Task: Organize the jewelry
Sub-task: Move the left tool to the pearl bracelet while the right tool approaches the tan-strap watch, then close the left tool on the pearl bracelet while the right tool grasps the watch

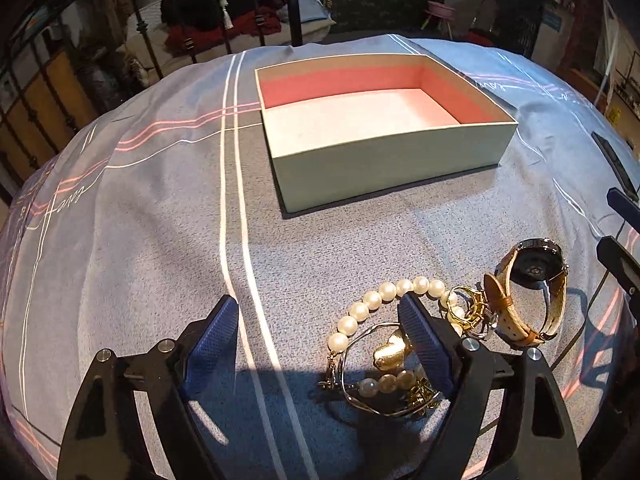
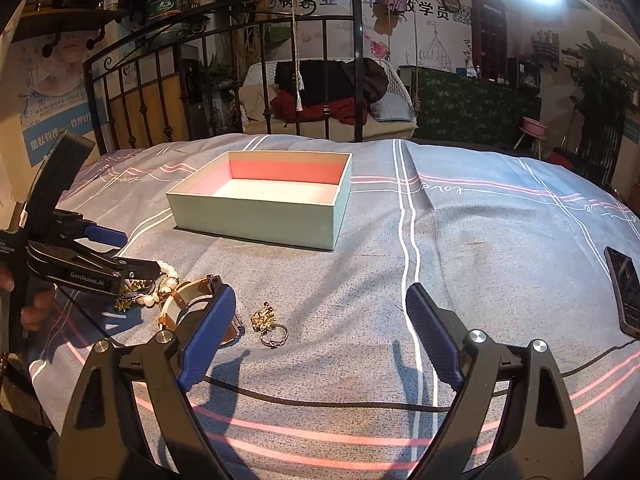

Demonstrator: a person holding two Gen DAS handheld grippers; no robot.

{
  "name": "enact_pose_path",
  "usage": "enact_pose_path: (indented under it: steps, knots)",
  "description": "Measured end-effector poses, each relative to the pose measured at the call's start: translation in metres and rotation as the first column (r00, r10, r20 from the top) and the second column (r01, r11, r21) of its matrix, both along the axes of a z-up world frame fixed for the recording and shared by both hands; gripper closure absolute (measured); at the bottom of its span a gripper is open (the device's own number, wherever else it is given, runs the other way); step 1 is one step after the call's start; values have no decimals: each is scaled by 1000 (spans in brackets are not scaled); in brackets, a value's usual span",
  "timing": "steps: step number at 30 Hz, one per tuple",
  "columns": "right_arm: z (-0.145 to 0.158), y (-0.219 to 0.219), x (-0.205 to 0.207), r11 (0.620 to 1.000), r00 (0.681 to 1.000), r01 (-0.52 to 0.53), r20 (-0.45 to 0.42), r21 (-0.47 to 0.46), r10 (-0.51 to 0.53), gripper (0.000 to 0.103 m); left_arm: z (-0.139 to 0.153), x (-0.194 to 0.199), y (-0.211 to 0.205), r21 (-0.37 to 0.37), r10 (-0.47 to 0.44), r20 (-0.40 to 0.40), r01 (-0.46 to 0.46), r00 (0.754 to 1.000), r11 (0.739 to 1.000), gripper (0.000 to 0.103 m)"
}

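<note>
Left wrist view: my left gripper (image 1: 320, 320) is spread wide with nothing pinched — the pearl bracelet (image 1: 384, 300) curls round its right finger, pile just right of centre. My right gripper (image 2: 320, 320) is spread wide too; its gold ring (image 2: 266, 318) lies between the fingers, nearer the left one. I count one watch (image 1: 532, 292) and one empty box (image 1: 384, 152) beyond.
</note>
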State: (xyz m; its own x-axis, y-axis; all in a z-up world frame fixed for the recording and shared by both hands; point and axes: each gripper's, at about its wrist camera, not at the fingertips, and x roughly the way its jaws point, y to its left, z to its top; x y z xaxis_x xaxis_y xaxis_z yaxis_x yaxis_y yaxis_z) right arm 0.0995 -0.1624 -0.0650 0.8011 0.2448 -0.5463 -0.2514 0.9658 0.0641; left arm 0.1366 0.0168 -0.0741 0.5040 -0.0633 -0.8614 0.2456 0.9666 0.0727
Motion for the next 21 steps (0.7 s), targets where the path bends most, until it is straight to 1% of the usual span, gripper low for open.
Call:
enact_pose_path:
  steps: [2,6,9,11,13,15,18,20,21]
  knots:
    - [-3,1,3,1000,1000,3,-15,-3,-3,17,-4,5,-3,16,-21,-17,22,1000,1000,26]
    - [-8,5,10,1000,998,-8,-54,-17,7,17,-6,12,-5,23,-37,-55,38,998,999,27]
    - [-8,11,12,999,996,-45,-74,8,45,24,-5,16,-6,22,-22,-83,24,996,999,27]
    - [-6,20,13,997,993,-74,-86,17,75,30,-5,18,-6,26,-16,-88,18,996,999,27]
    - [-3,32,14,996,990,-94,-106,8,95,41,-3,16,-7,20,-17,-85,18,996,1000,28]
    - [-1,42,13,994,987,-108,-121,26,110,45,-1,15,-5,8,-16,-79,17,997,1000,28]
    - [-6,61,11,993,984,-107,-149,-55,97,45,-1,16,-6,17,-13,-68,14,998,1000,27]
    - [-15,69,9,988,980,-109,-178,-110,89,48,-1,16,-10,36,-23,-52,25,998,999,27]
    - [-18,71,7,986,977,-112,-192,-122,88,51,-1,16,-12,49,-25,-42,27,999,998,27]
